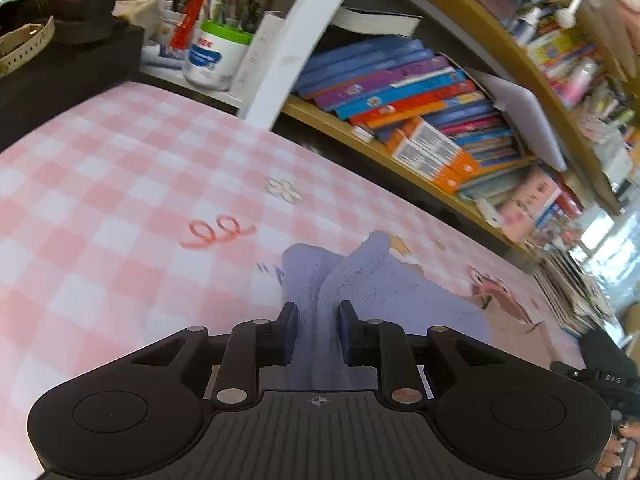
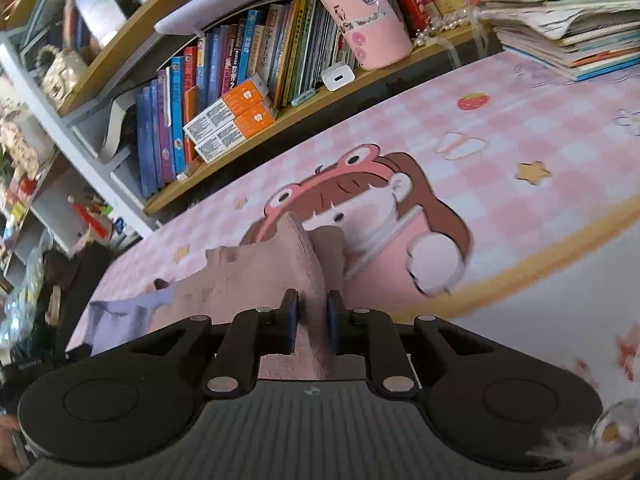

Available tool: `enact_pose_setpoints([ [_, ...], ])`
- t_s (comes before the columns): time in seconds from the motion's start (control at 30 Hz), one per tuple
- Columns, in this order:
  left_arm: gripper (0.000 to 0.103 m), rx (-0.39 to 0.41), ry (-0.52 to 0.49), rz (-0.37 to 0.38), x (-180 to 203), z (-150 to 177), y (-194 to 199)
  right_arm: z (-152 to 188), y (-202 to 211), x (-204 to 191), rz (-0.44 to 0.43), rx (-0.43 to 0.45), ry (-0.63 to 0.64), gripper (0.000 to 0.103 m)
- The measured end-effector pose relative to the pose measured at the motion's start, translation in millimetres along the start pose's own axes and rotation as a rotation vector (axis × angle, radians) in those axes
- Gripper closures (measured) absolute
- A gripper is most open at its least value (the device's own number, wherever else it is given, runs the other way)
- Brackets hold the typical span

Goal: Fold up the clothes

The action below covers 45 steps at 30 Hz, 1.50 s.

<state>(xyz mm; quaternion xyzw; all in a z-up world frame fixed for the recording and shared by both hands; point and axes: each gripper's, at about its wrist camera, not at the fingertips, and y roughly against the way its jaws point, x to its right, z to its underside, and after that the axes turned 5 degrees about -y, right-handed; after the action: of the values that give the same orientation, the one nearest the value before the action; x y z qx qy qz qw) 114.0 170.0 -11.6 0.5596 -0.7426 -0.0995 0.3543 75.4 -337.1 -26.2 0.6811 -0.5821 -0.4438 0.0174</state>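
Note:
A soft cloth with a lavender part (image 1: 372, 284) and a dusty pink part (image 2: 260, 276) is held up over the pink checked table mat (image 1: 120, 184). My left gripper (image 1: 318, 312) is shut on a bunched lavender edge that runs between its blue pads. My right gripper (image 2: 313, 304) is shut on a ridge of the pink part; the lavender part (image 2: 120, 316) hangs off to its left. The cloth stretches between the two grippers and lies partly on the mat (image 2: 520, 152).
A wooden shelf of books (image 1: 420, 92) runs along the table's far edge, also in the right wrist view (image 2: 224, 80). A pen pot (image 1: 212, 56) and a dark box (image 1: 60, 68) stand at far left. A pink cup (image 2: 360, 12) and stacked magazines (image 2: 568, 20) are at far right.

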Motion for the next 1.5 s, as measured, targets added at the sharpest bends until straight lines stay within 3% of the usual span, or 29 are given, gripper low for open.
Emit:
enact_pose_setpoints([
  [0.17, 0.081, 0.007, -0.001, -0.035, -6.2, -13.7, -12.3, -11.6, -24.9, -23.4, 0.054, 0.011, 0.125, 0.083],
  [0.23, 0.078, 0.005, 0.0, -0.047, -5.5, -16.5, -13.1, -15.0, -30.4, -32.6, 0.096, 0.019, 0.181, 0.069],
  [0.27, 0.076, 0.001, -0.001, -0.053, -4.7, -17.3, -10.9, -16.0, -29.7, -36.6, 0.123, 0.024, 0.207, 0.056],
  [0.4, 0.065, 0.023, -0.064, -0.094, 0.7, -14.4, 19.8, -12.1, 3.6, -48.4, 0.108, 0.076, 0.352, 0.045],
  [0.53, 0.051, 0.055, -0.115, -0.15, 6.4, 0.9, 67.0, 4.5, 56.0, -58.5, 0.063, 0.139, 0.51, 0.043],
  [0.7, 0.034, 0.112, -0.1, -0.102, 18.3, 33.4, 122.1, 37.8, 105.5, -61.3, 0.002, 0.152, 0.655, 0.037],
  [0.87, 0.03, 0.122, -0.045, -0.045, 32.0, 65.5, 149.1, 68.9, 118.4, -55.3, -0.019, 0.129, 0.67, 0.037],
  [1.1, 0.03, 0.069, 0.247, 0.052, 15.9, 89.8, 125.5, 84.2, 106.3, -45.6, -0.004, 0.102, 0.655, 0.04],
  [1.23, 0.032, 0.065, 0.44, 0.05, -3.9, 92.8, 105.1, 76.9, 97.4, -46.4, 0.007, 0.092, 0.637, 0.046],
  [1.3, 0.033, 0.086, 0.509, 0.051, -9.9, 91.4, 98.3, 71.6, 90.9, -45.7, 0.015, 0.077, 0.616, 0.056],
  [1.5, 0.036, 0.107, 0.544, 0.004, -4.7, 78.5, 77.2, 61.2, 65.0, -43.5, 0.052, 0.024, 0.601, 0.067],
])
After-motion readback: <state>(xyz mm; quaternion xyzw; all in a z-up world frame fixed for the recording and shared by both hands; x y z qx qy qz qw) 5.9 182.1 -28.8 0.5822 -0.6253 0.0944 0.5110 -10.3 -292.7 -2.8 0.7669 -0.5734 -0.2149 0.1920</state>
